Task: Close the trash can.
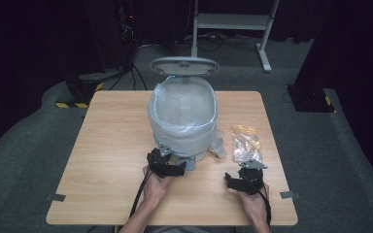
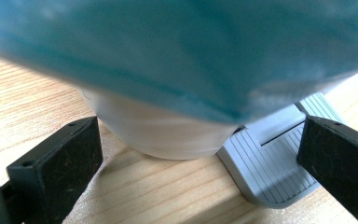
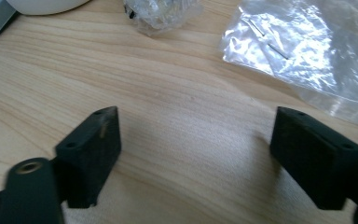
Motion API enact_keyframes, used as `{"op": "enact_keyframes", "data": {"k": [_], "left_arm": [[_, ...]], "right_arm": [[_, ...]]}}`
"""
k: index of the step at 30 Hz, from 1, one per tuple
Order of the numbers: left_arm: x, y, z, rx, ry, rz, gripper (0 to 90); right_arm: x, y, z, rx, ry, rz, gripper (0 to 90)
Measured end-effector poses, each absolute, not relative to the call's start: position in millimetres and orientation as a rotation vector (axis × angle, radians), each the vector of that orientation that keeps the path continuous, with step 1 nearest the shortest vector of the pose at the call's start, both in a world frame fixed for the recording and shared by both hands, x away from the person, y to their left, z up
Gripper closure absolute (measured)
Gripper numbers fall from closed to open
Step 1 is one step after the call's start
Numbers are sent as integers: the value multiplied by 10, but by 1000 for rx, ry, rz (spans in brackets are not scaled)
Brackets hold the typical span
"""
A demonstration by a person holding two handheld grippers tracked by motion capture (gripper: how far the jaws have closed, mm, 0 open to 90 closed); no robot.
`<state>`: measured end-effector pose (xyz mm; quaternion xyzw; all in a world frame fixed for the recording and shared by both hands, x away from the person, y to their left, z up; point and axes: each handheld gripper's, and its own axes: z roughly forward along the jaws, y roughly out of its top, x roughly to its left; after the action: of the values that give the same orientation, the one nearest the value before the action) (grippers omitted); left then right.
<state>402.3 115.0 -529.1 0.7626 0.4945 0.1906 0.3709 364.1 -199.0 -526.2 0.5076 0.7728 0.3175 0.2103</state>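
Note:
A white pedal bin [image 1: 184, 131] stands mid-table with its lid [image 1: 184, 65] up and a pale plastic liner [image 1: 182, 104] folded over the rim. My left gripper [image 1: 171, 160] is open at the bin's foot. In the left gripper view its jaws [image 2: 200, 140] stand wide apart around the bin's white base [image 2: 163, 135], the right jaw beside the grey ribbed pedal [image 2: 270, 163], with the bluish liner [image 2: 168, 46] overhead. My right gripper [image 1: 245, 175] is open over bare wood [image 3: 198, 123], short of a clear plastic bag [image 3: 307, 51] and holding nothing.
The clear bag [image 1: 246, 145] with yellowish contents lies right of the bin, and a crumpled plastic wrapper [image 3: 163, 11] lies by the bin's base. The wooden table [image 1: 111, 145] has bare wood at left. A white frame [image 1: 233, 22] stands on the floor beyond.

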Motion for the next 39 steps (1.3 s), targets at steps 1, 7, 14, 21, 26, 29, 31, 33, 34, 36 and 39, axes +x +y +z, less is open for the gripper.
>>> {"op": "enact_keyframes", "data": {"k": [1, 7, 14, 21, 26, 29, 31, 33, 34, 36, 39], "left_arm": [[4027, 1151, -5293, 1953, 1270, 482, 3], [4032, 1159, -5293, 1954, 1271, 479, 3], [4038, 1166, -5294, 1956, 1272, 470, 3], [4044, 1170, -5297, 1949, 1282, 452, 4], [4041, 1169, -5295, 1953, 1278, 458, 5], [4039, 1167, -5295, 1953, 1279, 461, 5], [4038, 1167, -5295, 1952, 1280, 461, 6], [4038, 1167, -5295, 1952, 1280, 461, 7], [4038, 1167, -5295, 1952, 1280, 461, 7], [4038, 1166, -5295, 1952, 1281, 462, 7], [4037, 1168, -5294, 1955, 1280, 463, 7]], "right_arm": [[3628, -2007, -5253, 1412, 2149, 907, 213], [3500, -2039, -5145, 1351, 2141, 1020, 233], [3488, -2033, -5051, 1299, 2145, 1085, 251], [3642, -1899, -5010, 1292, 2146, 1134, 291], [3725, -1813, -4971, 1268, 2158, 1131, 310], [3841, -1744, -4900, 1258, 2152, 1152, 326], [3908, -1712, -4875, 1256, 2146, 1157, 334], [3981, -1685, -4860, 1263, 2145, 1157, 339], [3981, -1685, -4860, 1263, 2145, 1157, 339], [4039, -1660, -4846, 1270, 2146, 1156, 346], [4135, -1611, -4823, 1270, 2152, 1145, 391]]}}
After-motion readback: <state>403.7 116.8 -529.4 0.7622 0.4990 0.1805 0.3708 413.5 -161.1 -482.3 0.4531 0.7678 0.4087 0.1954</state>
